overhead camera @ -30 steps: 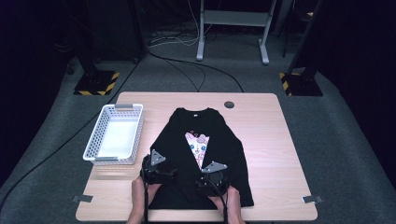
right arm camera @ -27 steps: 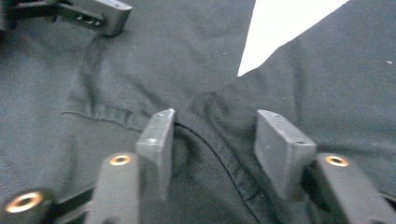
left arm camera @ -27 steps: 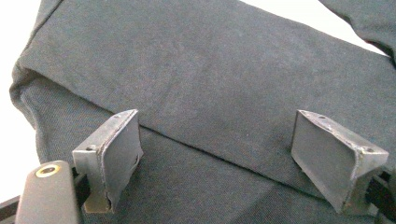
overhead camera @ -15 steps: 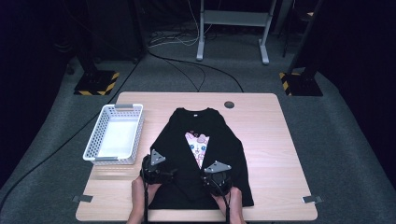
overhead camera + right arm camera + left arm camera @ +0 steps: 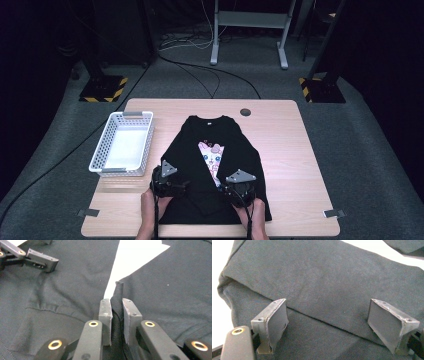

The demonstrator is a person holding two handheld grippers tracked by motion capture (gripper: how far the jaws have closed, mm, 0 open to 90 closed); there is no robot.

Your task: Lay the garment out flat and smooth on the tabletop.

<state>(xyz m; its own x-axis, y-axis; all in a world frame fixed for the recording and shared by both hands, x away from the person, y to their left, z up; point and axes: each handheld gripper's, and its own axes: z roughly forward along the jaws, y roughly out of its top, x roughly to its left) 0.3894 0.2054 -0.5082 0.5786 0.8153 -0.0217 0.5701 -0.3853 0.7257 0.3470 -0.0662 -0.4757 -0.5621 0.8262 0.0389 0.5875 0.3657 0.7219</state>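
At the left of the light wooden tabletop (image 5: 280, 135) stands a white plastic basket (image 5: 122, 144), its long side running away from the person, just beside the left edge of a black T-shirt (image 5: 215, 165). The shirt lies flat in the middle of the tabletop, collar toward the far edge and hem toward the person, with both sides folded inward so that a narrow wedge of its pink-and-white cartoon print (image 5: 212, 159) shows between the folds.

The left claw (image 5: 172, 186) sits over the lower left part of the shirt, near the basket's near corner. In the left gripper view this claw (image 5: 337, 322) stands wide open: its two pads are well apart, with a folded edge of dark cloth running across between them, and neither pad presses on the fabric.

Farther right, the right claw (image 5: 239, 192) rests at the lower right part of the shirt, just beside the print. In the right gripper view this claw (image 5: 116, 315) has just been closing, and its two pads now pinch a raised ridge of black shirt fabric that stands up between them. Beyond it a bright wedge shows between the two dark folds.

A small dark round grommet (image 5: 245, 112) sits in the tabletop near its far edge, beyond the collar.
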